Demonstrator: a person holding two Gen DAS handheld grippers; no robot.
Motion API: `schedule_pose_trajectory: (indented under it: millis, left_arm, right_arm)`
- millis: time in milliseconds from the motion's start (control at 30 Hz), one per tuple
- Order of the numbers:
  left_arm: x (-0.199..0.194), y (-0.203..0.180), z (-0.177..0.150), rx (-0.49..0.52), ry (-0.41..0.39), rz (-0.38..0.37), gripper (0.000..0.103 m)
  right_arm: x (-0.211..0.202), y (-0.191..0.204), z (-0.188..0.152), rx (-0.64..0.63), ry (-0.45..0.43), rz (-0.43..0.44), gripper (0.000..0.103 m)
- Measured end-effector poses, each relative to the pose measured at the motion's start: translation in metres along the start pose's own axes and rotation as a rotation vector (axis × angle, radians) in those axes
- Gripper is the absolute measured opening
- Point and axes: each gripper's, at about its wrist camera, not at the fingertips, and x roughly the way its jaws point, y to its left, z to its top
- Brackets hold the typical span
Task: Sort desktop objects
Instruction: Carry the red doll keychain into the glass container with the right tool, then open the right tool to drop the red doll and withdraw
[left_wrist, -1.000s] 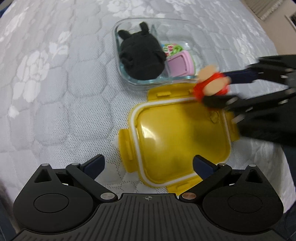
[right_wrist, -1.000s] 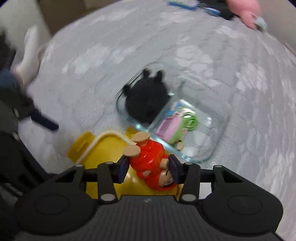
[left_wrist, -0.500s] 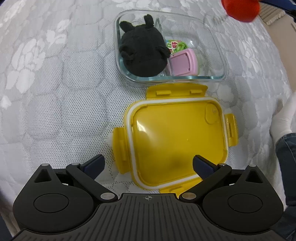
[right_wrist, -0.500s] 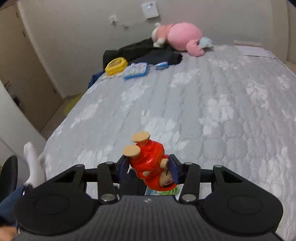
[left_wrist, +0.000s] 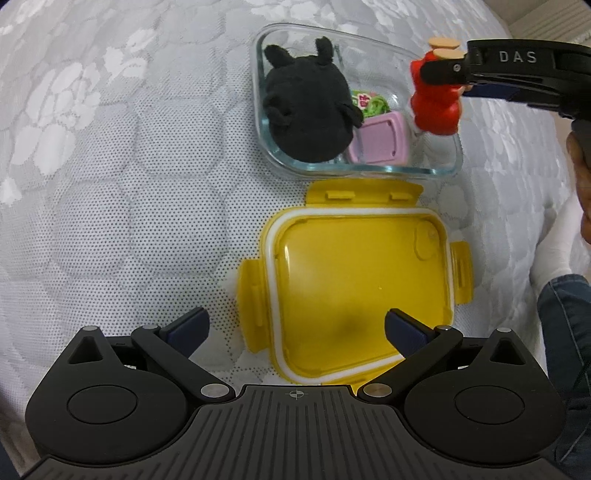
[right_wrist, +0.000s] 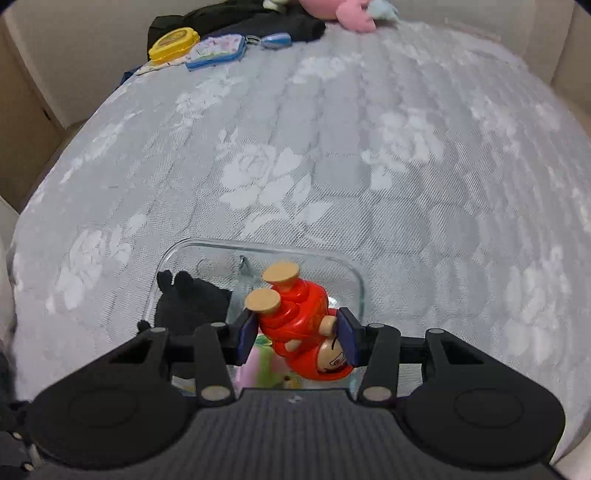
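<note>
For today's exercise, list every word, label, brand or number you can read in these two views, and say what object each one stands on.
"DAS": white letters on the black arm of the right tongs, which grip the red figurine.
Pink-and-green packet in the glass container: printing present, too small to read.
Yellow case and blue-edged pouch at the far edge: any print is too blurred to read.
Nothing else legible.

Black plush (left_wrist: 308, 107) fills container (left_wrist: 458, 155) left; right end free.
</note>
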Motion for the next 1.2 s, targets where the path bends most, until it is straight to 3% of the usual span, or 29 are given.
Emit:
schedule_pose_trajectory:
  millis: [367, 667, 933, 1200]
  left_arm:
    - [0.003, 0.004, 0.003, -0.013, 0.012, -0.024, 0.103]
    - [0.001, 0.002, 0.002, -0.01, 0.017, -0.021, 0.103]
    - [0.007, 0.004, 0.003, -0.027, 0.033, -0.019, 0.103]
    - [0.009, 0.003, 0.003, -0.02, 0.041, -0.027, 0.103]
  right_arm:
    - [0.025, 0.01, -0.006, -0.006, 0.102, -0.008, 0.05]
    - [-0.006, 0.006, 0.001, 0.027, -0.075, 0.007, 0.049]
    - [0.001, 0.015, -0.002, -0.042, -0.018, -0.001, 0.044]
    - [0.011, 0.016, -0.001, -0.018, 0.002, -0.002, 0.048]
